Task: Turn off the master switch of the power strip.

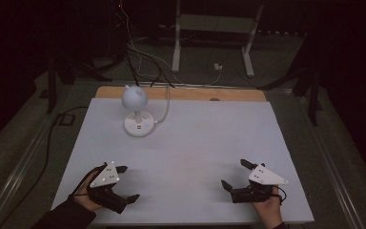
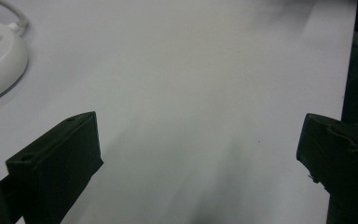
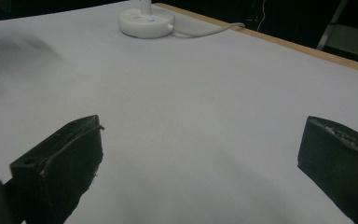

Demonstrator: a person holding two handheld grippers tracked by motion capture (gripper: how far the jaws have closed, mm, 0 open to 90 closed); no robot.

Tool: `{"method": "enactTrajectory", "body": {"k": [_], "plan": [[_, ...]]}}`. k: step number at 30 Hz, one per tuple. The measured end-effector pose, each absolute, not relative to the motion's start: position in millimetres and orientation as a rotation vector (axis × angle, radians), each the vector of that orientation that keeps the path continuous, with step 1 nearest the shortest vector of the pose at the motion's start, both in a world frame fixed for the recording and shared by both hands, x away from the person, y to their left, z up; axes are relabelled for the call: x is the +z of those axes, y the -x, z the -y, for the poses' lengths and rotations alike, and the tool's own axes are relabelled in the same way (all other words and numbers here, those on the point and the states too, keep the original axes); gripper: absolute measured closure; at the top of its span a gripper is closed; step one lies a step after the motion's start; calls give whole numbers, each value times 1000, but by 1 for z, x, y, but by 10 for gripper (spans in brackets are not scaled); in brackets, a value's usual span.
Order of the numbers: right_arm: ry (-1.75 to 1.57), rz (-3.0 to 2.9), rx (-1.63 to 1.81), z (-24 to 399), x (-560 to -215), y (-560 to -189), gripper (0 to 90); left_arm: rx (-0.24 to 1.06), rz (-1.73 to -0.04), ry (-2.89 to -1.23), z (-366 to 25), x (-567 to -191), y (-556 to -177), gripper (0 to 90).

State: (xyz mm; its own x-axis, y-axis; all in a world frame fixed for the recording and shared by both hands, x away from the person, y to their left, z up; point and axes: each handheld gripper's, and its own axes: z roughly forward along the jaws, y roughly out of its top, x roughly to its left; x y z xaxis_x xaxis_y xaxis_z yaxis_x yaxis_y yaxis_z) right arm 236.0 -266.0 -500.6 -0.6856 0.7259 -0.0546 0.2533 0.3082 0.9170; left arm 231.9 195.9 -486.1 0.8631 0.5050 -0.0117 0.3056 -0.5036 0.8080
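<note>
1. Step: start pose, nothing gripped. Your left hand-held gripper (image 1: 127, 183) and right hand-held gripper (image 1: 234, 174) rest at the near edge of the counter (image 1: 195, 143), jaws of both wide apart.
2. Lamp (image 1: 137, 110) stands far-left on the counter, well apart from both; cable (image 1: 164, 107) runs off the back.
3. Next, my guess: reach fwd w/ left to the lamp base.
4. Count: 1 lamp, 2 grippers.

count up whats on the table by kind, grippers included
white desk lamp: 1
black grippers: 2, the left gripper and the right gripper, both with jaws apart and nothing between them
white cable running from the lamp base: 1
total: 4
</note>
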Motion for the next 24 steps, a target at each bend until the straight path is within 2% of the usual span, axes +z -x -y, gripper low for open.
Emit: {"method": "enactTrajectory", "body": {"k": [24], "plan": [[-870,-2104,1365,268,-500,-235,0,286,-549,-2110,-179,-467,-260,3]]}}
